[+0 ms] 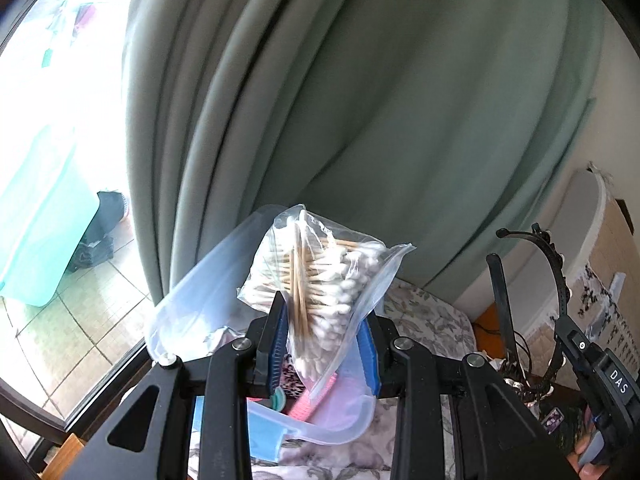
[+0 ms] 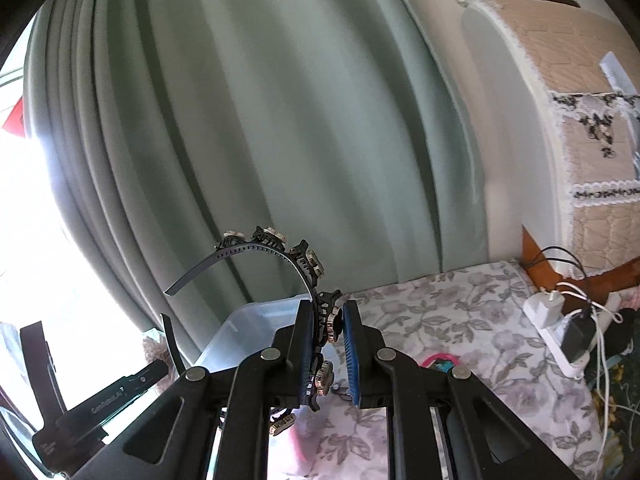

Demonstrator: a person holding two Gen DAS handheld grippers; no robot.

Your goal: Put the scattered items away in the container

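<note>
left gripper clamps swab bag | above clear container

Around the one clear plastic container there are two grippers: the left gripper above it clamps one bag of cotton swabs, and the right gripper just beside it pinches one black studded headband. Inside the container lies one pink comb. Behind it hangs one green curtain, and well to its right sit one white power strip and one white charger.
</note>
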